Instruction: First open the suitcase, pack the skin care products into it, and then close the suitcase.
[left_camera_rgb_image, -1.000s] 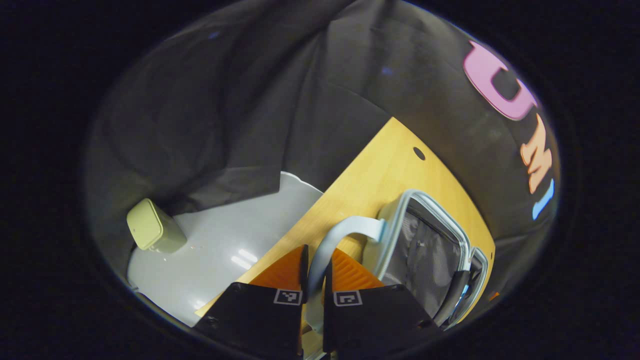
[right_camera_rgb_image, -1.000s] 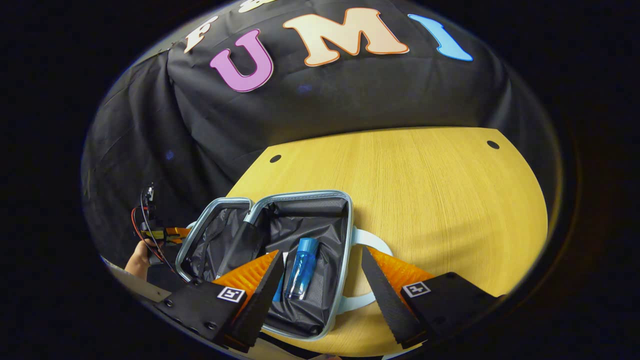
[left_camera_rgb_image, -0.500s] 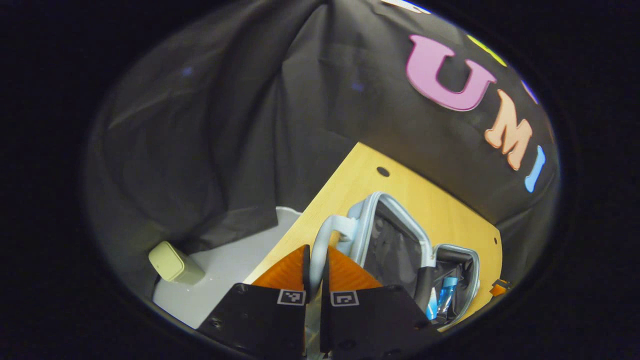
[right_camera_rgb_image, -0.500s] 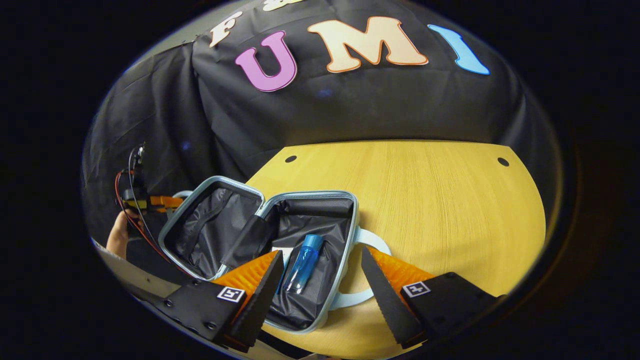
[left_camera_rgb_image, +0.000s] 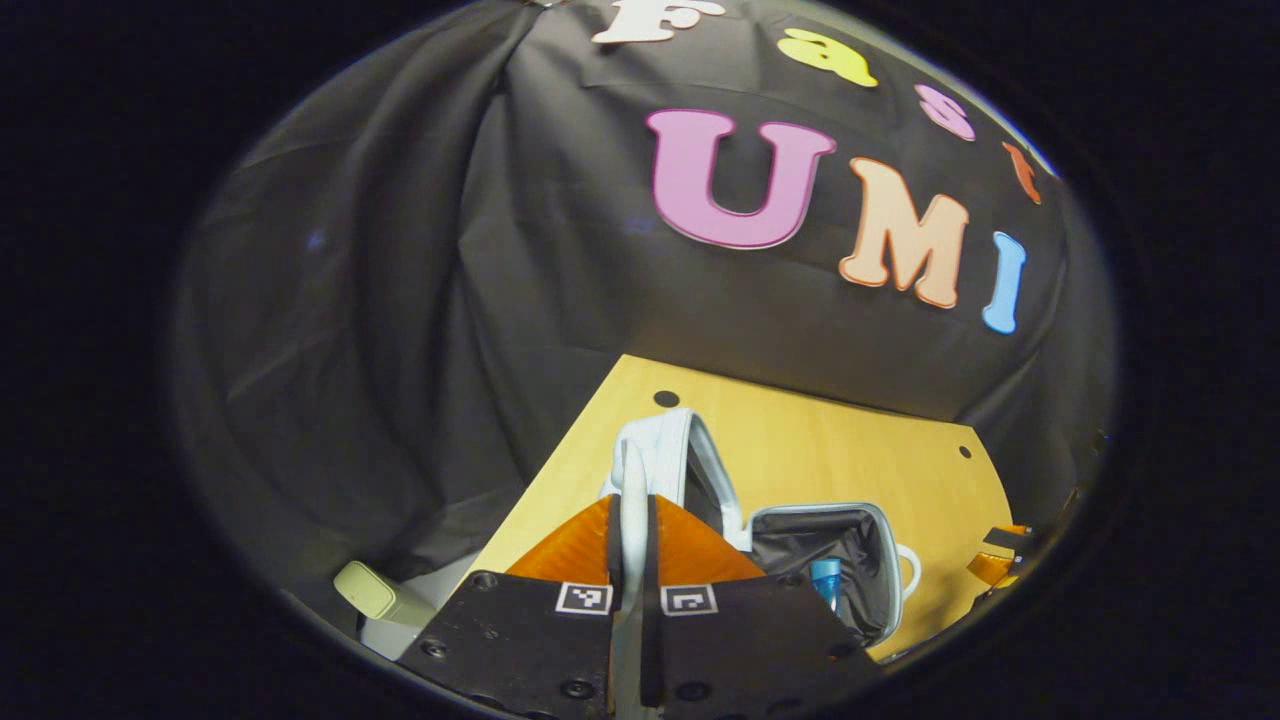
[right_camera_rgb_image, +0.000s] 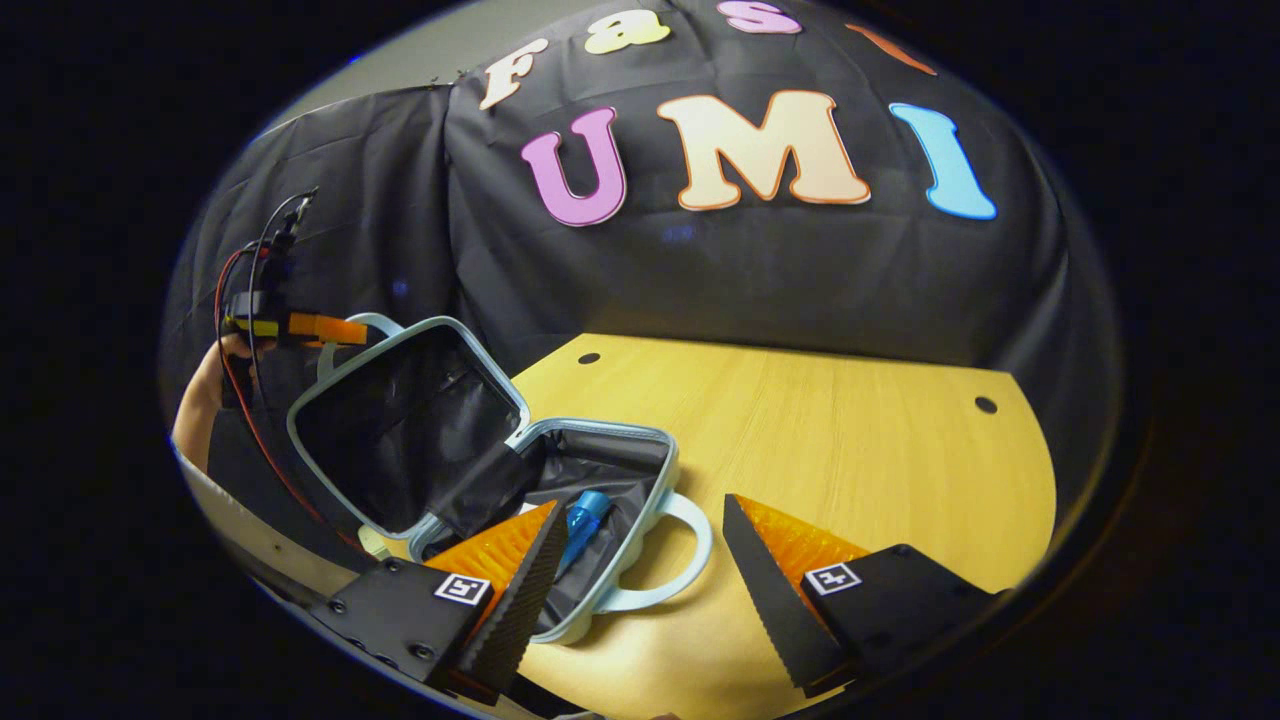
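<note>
One blue bottle (right_camera_rgb_image: 585, 513) in suitcase (right_camera_rgb_image: 600, 455); left tool (left_camera_rgb_image: 632, 520) pinches lid handle (left_camera_rgb_image: 633, 500), right tool (right_camera_rgb_image: 640, 575) spread.

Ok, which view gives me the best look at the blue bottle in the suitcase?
The right gripper view: the blue bottle lies in the suitcase's lower half, most of its length visible beside that gripper's finger. The left gripper view shows just its top end behind the gripper body.
</note>
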